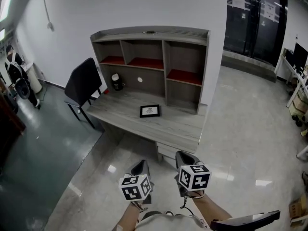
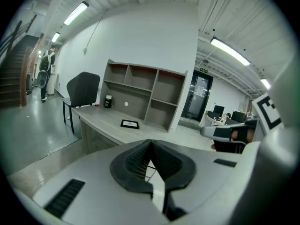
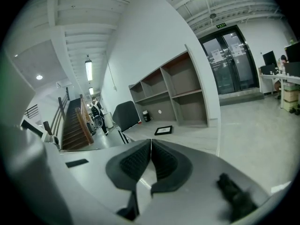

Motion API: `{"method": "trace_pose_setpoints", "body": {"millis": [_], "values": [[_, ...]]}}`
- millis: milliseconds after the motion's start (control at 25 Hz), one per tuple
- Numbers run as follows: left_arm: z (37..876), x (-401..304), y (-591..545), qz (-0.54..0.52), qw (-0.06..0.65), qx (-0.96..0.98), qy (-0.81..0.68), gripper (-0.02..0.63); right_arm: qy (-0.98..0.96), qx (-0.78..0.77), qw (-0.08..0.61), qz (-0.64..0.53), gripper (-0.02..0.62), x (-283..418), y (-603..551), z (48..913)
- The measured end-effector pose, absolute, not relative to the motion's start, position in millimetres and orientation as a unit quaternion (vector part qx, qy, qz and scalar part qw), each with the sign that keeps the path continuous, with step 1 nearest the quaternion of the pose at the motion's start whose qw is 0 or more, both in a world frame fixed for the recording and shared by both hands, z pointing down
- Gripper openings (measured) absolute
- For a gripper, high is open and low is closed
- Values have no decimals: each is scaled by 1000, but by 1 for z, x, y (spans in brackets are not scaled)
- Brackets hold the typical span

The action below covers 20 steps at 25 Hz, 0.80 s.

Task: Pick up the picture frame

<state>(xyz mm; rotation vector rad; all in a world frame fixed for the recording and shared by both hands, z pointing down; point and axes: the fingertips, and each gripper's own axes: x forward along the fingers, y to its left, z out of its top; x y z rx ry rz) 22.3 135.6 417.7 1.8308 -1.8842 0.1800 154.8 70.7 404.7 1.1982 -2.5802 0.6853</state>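
A small black picture frame [image 1: 149, 111] lies flat on the grey desk [image 1: 120, 117], in front of the shelf unit. It also shows far off in the left gripper view as the picture frame [image 2: 129, 123] and in the right gripper view as the picture frame [image 3: 163, 130]. My left gripper [image 1: 140, 166] and right gripper [image 1: 185, 157] hover over the floor short of the desk's front edge, both pointing toward it. Both are shut with nothing between the pads, as seen at the left gripper [image 2: 150, 144] and the right gripper [image 3: 151, 142].
A black chair [image 1: 84, 85] stands at the desk's left end. A dark jar [image 1: 116, 82] sits on the desk under the shelf unit [image 1: 151, 61]. A drawer block [image 1: 168, 152] is under the desk's front. Glass doors [image 1: 255, 18] are at the back right; stairs [image 3: 70, 125] rise on the left.
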Motion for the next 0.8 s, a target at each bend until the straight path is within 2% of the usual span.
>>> {"method": "trace_pose_setpoints", "body": {"millis": [800], "values": [[424,16,101,65,252,665,-700,9,-878,394,114,247,32,149,44,416]]}}
